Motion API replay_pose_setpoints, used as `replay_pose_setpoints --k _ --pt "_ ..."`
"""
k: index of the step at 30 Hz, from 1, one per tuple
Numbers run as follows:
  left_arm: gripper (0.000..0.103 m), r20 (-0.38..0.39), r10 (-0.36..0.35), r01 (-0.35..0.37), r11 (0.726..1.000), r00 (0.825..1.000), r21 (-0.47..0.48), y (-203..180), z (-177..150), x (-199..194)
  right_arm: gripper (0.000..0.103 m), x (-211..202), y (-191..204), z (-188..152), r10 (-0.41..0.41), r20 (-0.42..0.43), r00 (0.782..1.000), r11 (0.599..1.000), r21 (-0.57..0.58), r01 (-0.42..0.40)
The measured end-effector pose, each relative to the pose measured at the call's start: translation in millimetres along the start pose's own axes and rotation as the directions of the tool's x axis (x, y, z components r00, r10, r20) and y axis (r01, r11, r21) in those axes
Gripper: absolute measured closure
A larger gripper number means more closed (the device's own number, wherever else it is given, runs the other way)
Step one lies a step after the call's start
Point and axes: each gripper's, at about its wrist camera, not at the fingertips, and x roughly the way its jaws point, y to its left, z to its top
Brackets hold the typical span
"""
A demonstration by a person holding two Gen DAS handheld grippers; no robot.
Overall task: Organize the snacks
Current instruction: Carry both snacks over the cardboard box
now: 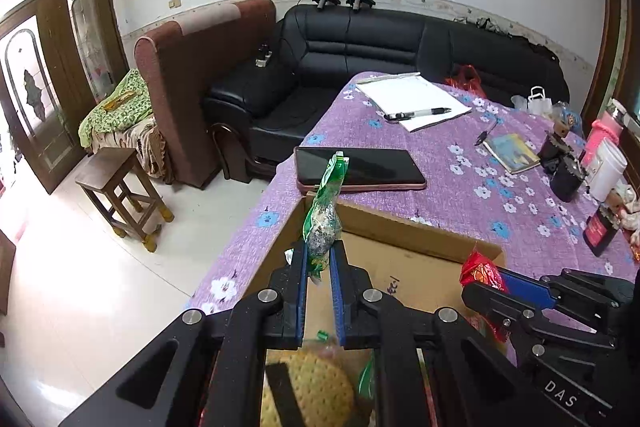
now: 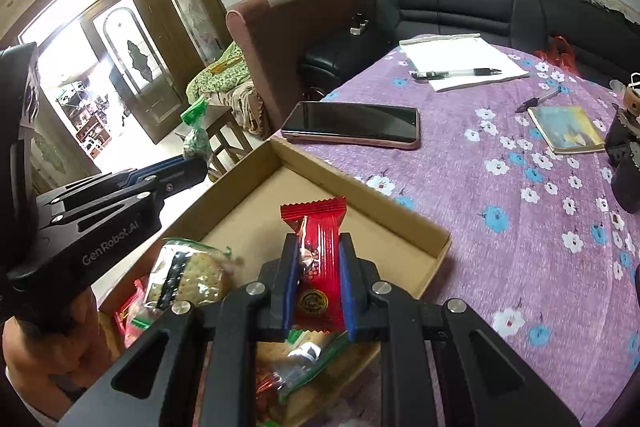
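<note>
The left gripper [image 1: 319, 259] pinched a green packet [image 1: 325, 211] and the right gripper [image 2: 319, 267] a red packet [image 2: 316, 247], both above the cardboard box [image 2: 316, 171]; its near end held cracker packs [image 2: 192, 279], its far end bare.

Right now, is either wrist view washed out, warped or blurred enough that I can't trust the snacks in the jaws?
Left wrist: floor glares white by the door, edges bow, yet the green snack in the left gripper reads sharp. Right wrist: doorway blown out, cracker pack slightly smeared, red snack in the right gripper clear.
</note>
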Motion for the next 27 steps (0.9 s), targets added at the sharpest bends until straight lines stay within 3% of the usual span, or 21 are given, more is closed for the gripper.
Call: replay_pose_setpoints --k 27 --pt "0.092 -0.098 0.009 -0.009 1.000 0.995 -0.002 2 0 49 0.085 34 -3 1 -0.011 -0.066 0.998 1.000 -0.023 0.010"
